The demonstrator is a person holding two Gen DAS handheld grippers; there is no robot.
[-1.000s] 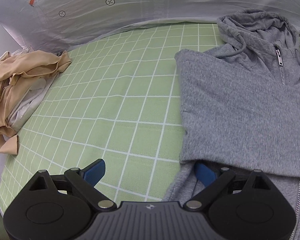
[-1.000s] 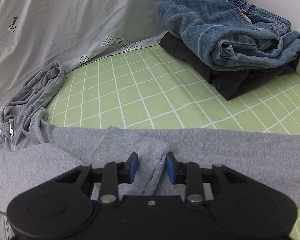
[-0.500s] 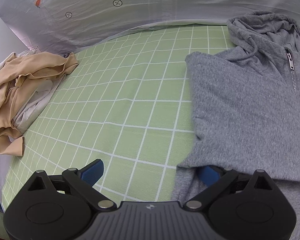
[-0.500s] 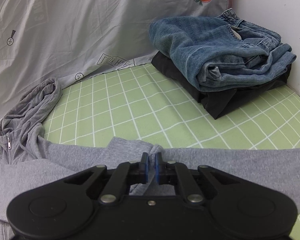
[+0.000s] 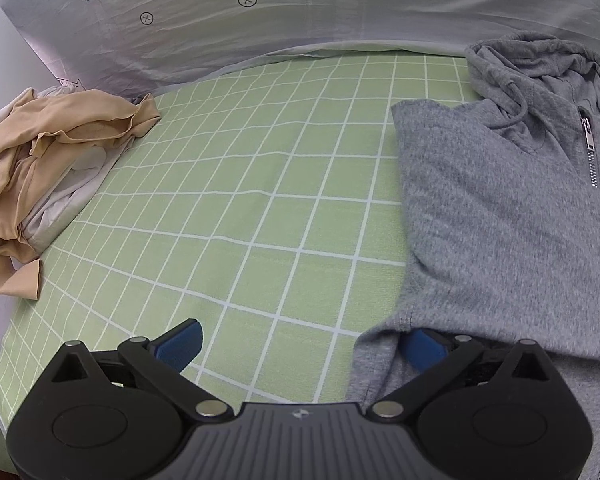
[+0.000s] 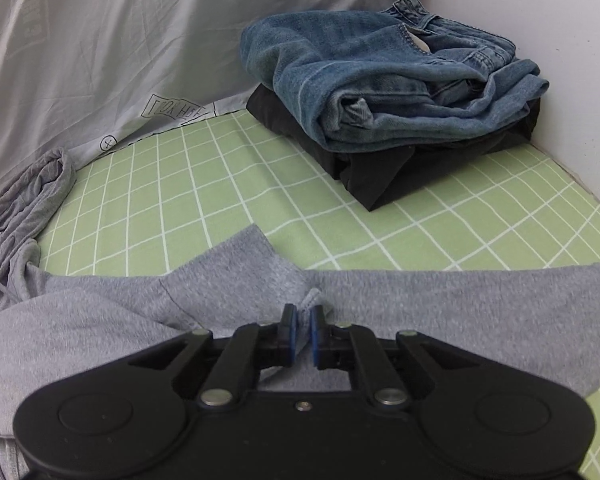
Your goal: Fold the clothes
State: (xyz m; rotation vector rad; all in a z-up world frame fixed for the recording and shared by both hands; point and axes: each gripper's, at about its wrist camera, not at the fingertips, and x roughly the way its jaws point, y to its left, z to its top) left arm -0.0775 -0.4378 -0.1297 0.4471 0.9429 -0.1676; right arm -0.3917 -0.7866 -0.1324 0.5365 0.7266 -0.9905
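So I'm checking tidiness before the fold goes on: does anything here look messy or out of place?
Yes. The beige garment lies crumpled at the sheet's far left edge, unlike the jeans folded on a black garment.

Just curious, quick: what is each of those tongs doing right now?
Left tongs: open, one finger tucked under the grey hoodie.
Right tongs: shut on the hoodie's sleeve.
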